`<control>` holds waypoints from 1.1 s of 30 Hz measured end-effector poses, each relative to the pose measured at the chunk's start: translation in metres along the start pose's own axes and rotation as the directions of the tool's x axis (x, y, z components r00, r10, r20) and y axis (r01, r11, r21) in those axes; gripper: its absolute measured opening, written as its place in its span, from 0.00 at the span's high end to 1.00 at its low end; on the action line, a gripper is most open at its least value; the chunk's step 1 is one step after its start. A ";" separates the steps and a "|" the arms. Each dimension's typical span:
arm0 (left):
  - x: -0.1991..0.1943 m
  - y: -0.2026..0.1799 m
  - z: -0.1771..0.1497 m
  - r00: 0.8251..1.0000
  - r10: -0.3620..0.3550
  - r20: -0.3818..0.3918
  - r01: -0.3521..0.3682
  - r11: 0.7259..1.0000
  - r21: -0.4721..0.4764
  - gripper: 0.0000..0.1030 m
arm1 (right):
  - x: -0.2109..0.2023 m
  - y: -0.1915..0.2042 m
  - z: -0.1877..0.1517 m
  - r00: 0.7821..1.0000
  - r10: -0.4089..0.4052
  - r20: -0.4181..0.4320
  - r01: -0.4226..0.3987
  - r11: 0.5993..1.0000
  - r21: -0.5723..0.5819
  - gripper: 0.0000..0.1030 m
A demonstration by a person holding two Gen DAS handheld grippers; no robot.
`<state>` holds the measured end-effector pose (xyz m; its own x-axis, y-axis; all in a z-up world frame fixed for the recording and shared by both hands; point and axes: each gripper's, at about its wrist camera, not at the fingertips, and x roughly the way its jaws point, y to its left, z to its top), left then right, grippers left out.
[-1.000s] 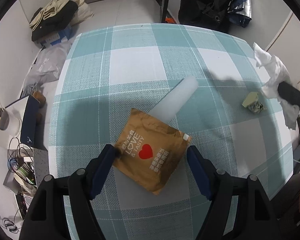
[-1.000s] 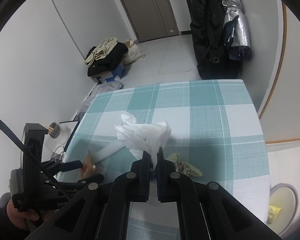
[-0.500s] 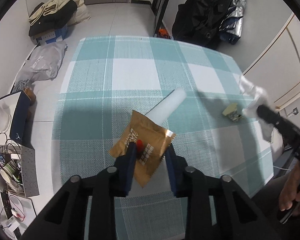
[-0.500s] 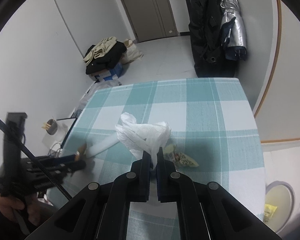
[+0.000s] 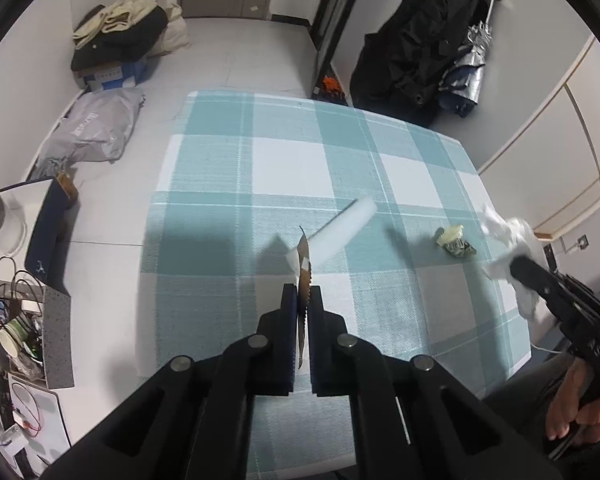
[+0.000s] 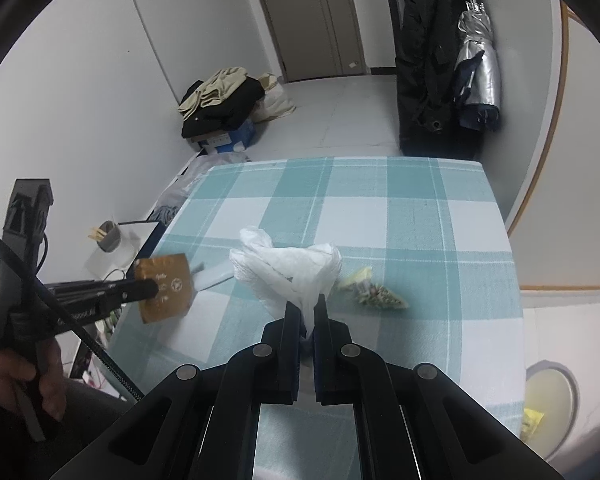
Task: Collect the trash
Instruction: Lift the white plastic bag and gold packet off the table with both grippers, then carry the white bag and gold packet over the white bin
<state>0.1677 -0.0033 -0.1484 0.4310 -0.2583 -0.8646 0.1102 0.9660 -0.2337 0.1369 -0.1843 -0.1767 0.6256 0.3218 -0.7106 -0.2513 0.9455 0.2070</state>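
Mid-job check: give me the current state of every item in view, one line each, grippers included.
Left gripper: shut on the brown packet.
Brown packet: pinched edge-on, lifted off the table.
Right gripper: shut on the white tissue.
White tissue: crumpled, held.
White tube: lying flat on the table.
Small wrapper: crumpled, lying on the table.
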 end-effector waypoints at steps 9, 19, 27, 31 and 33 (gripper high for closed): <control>-0.032 -0.018 0.003 0.995 -0.005 0.097 -0.003 0.997 0.083 0.99 | -0.034 0.003 0.000 0.999 -0.002 0.051 0.001 1.000 0.012 0.96; -0.072 -0.050 -0.005 0.979 -0.056 0.196 0.028 0.989 0.146 0.99 | -0.073 -0.001 0.001 0.994 -0.013 0.106 0.010 1.000 0.021 0.96; -0.106 -0.076 0.007 0.950 -0.133 0.282 0.099 0.986 0.131 0.99 | -0.111 -0.010 0.012 0.984 -0.025 0.177 0.021 1.000 0.022 0.96; -0.121 -0.098 0.011 0.937 -0.128 0.327 0.075 0.983 0.170 0.99 | -0.137 -0.019 0.017 0.972 -0.028 0.234 0.020 0.999 0.035 0.96; -0.126 -0.109 0.014 0.930 -0.156 0.331 0.095 0.977 0.192 0.99 | -0.151 -0.025 0.021 0.964 -0.031 0.264 0.020 0.999 0.044 0.96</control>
<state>0.1139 -0.0763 -0.0078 0.6807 -0.3892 -0.6205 0.3206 0.9200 -0.2254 0.0639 -0.2558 -0.0606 0.8058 0.2935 -0.5143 -0.2058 0.9532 0.2217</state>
